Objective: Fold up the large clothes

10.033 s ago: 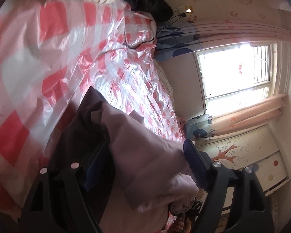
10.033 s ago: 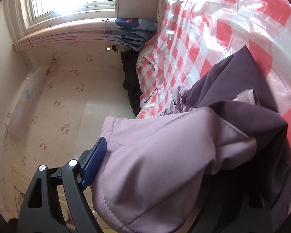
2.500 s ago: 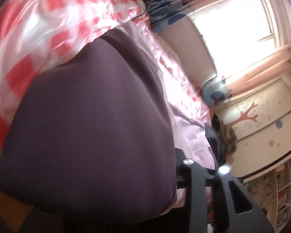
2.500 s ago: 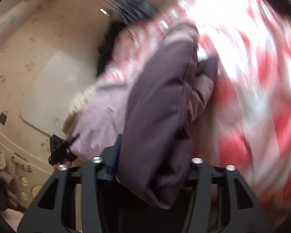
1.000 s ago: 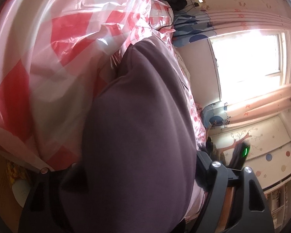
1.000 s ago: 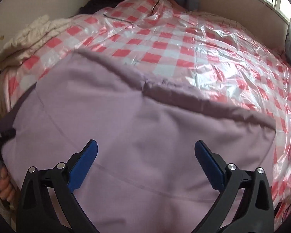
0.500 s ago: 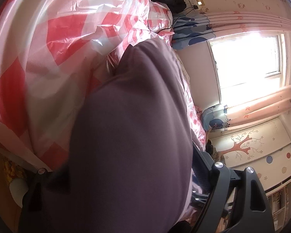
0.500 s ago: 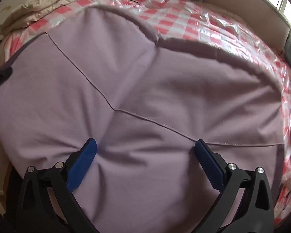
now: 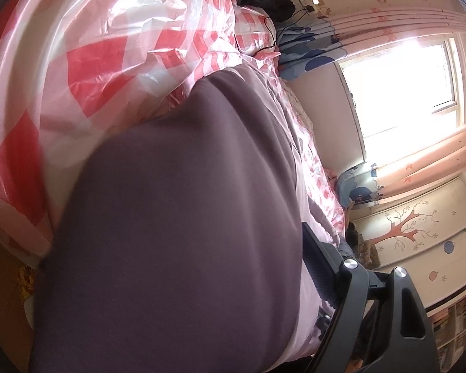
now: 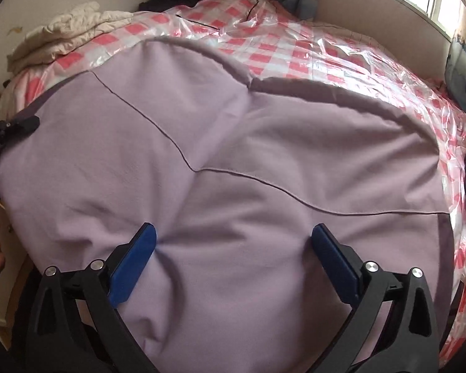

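Two blue pads (image 10: 133, 258) of the right gripper (image 10: 233, 242) are spread wide and pressed down onto the lilac garment (image 10: 220, 143), nothing being pinched between them. The garment is laid flat across the near part of the checked plastic sheet (image 10: 341, 52) on the bed. Its dark purple side (image 9: 177, 217) is bunched against the left gripper (image 9: 202, 279); one finger is hidden, so the grip cannot be told.
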The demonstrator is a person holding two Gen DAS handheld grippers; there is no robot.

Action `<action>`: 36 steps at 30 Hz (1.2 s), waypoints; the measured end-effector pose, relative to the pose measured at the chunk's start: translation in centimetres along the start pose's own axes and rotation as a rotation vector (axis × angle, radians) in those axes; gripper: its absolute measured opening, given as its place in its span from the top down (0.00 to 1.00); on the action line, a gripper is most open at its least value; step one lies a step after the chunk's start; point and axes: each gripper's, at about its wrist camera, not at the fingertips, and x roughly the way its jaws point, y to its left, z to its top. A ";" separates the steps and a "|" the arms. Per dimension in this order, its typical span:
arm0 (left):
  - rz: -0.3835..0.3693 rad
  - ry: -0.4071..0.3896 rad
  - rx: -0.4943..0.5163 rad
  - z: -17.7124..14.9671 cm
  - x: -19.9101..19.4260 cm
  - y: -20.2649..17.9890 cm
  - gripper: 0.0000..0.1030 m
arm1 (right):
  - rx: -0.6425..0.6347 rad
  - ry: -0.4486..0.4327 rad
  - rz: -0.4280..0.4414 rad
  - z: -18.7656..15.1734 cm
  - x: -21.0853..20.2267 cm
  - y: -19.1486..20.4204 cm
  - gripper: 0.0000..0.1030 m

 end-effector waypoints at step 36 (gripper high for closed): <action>0.000 -0.048 0.616 -7.1 -0.2 -20.7 0.47 | 0.131 -0.119 0.299 -3.4 -4.5 -4.8 0.06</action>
